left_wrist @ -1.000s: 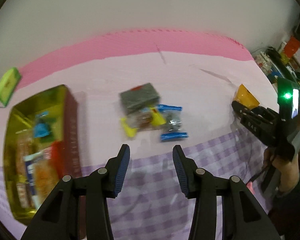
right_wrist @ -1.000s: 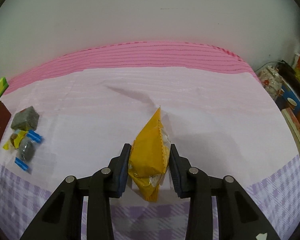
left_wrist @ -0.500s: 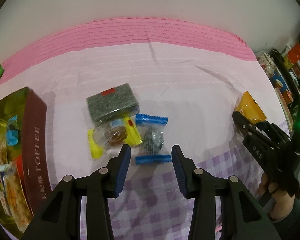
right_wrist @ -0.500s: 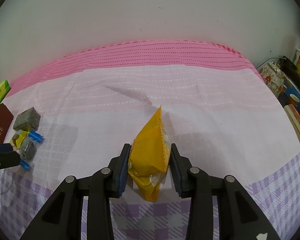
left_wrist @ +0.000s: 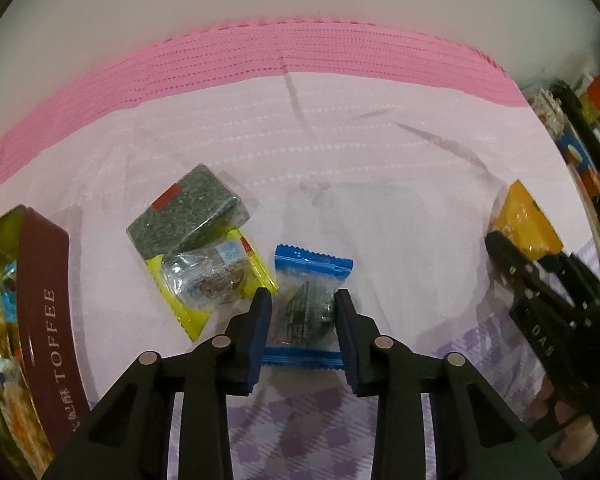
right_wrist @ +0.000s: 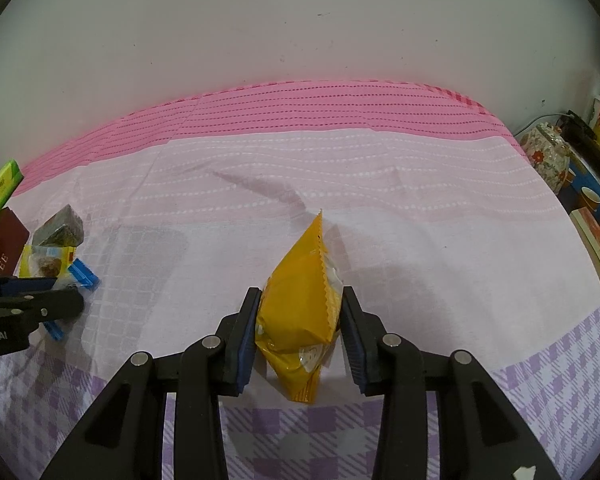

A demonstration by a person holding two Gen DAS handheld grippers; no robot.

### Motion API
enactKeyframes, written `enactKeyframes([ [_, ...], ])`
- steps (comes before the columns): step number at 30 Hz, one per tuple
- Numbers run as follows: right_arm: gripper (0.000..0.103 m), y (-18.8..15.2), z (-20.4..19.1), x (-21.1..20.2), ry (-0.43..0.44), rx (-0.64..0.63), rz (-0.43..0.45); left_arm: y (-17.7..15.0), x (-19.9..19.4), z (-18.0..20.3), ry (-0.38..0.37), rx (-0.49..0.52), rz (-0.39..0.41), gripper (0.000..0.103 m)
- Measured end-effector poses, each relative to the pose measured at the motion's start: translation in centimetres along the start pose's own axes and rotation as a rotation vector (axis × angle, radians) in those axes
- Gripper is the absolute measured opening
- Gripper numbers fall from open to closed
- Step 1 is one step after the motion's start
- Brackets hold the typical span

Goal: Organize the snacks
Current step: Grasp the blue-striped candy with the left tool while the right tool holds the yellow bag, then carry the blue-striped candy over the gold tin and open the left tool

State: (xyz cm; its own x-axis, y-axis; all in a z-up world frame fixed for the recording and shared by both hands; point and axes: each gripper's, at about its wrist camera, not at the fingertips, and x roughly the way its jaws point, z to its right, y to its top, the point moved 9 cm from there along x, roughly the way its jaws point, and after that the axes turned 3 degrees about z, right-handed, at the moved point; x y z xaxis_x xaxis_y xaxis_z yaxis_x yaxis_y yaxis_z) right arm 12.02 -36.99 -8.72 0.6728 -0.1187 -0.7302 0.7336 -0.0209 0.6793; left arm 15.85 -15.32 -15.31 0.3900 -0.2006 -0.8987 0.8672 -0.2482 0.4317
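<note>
Left gripper (left_wrist: 303,307) fingers partly open, straddling blue-ended candy (left_wrist: 309,309) on the bench, right gripper (right_wrist: 300,310) fingers clamped on upright orange packet (right_wrist: 300,304)

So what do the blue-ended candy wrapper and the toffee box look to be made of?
Blue-ended candy wrapper: thin plastic film, clear in the middle, crimped zigzag ends, glossy.
Toffee box: its maroon wall has a smooth sheen with printed lettering; probably coated card or tin, can't tell which.

The toffee box (left_wrist: 40,320) lies leftmost; right of it a seaweed pack (left_wrist: 184,216) lies behind two wrapped candies (left_wrist: 212,280) (side by side); a snack packet (right_wrist: 304,304) lies well right.
</note>
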Motion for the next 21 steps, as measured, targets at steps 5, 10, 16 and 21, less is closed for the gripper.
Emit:
enactKeyframes([
  [5, 0.037, 0.0, 0.0, 0.0, -0.001, -0.001, 0.0, -0.7, -0.3, 0.1, 0.033, 0.043, 0.011, 0.028],
  [10, 0.037, 0.0, 0.0, 0.0, -0.001, -0.001, 0.0, -1.6, -0.9, 0.1, 0.033, 0.044, 0.007, 0.027],
  [16, 0.037, 0.0, 0.0, 0.0, -0.001, -0.001, 0.0, -4.0, -2.1, -0.8, 0.019, 0.042, -0.001, 0.027],
  [21, 0.037, 0.0, 0.0, -0.1, -0.001, -0.001, -0.001, -5.9, -3.1, -1.8, 0.016, 0.036, -0.001, 0.027],
])
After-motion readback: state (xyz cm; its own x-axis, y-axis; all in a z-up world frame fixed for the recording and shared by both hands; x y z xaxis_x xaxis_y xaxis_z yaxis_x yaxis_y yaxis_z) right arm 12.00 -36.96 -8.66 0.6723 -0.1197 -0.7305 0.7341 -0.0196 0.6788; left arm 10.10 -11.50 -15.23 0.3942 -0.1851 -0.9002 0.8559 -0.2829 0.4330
